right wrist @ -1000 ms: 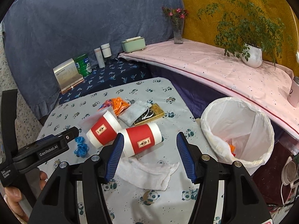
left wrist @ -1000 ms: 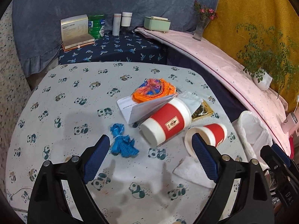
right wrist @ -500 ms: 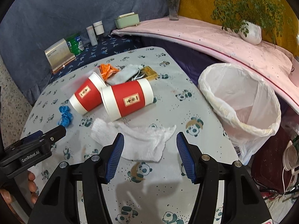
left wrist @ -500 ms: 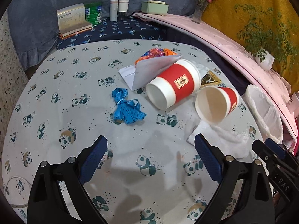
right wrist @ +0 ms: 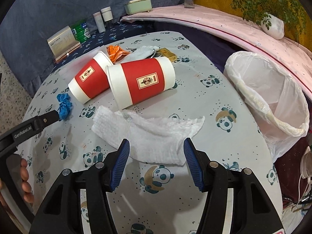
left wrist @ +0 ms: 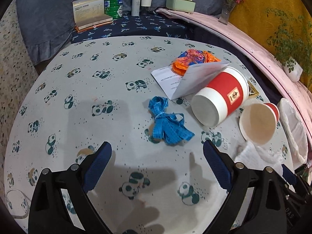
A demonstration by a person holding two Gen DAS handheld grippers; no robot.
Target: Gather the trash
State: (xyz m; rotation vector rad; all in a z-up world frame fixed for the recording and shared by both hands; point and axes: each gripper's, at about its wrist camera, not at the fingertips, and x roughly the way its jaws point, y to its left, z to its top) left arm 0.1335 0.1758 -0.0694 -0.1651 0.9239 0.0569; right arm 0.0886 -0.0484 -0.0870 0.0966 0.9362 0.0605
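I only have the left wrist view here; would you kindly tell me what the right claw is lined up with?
Observer: The right claw is open, its fingers either side of the near edge of the white tissue, not pressing it.
Operator: Thank you. Is the bin nearby?
Observer: Yes, the white-lined trash bin stands beside the table, mouth open.
Operator: And the second cup's outside?
Observer: The nearer red cup lies on its side, touching the other red cup.

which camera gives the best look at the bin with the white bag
The right wrist view: the bin shows whole, its liner mouth open beside the table. The left wrist view catches only a sliver of it at the right edge.
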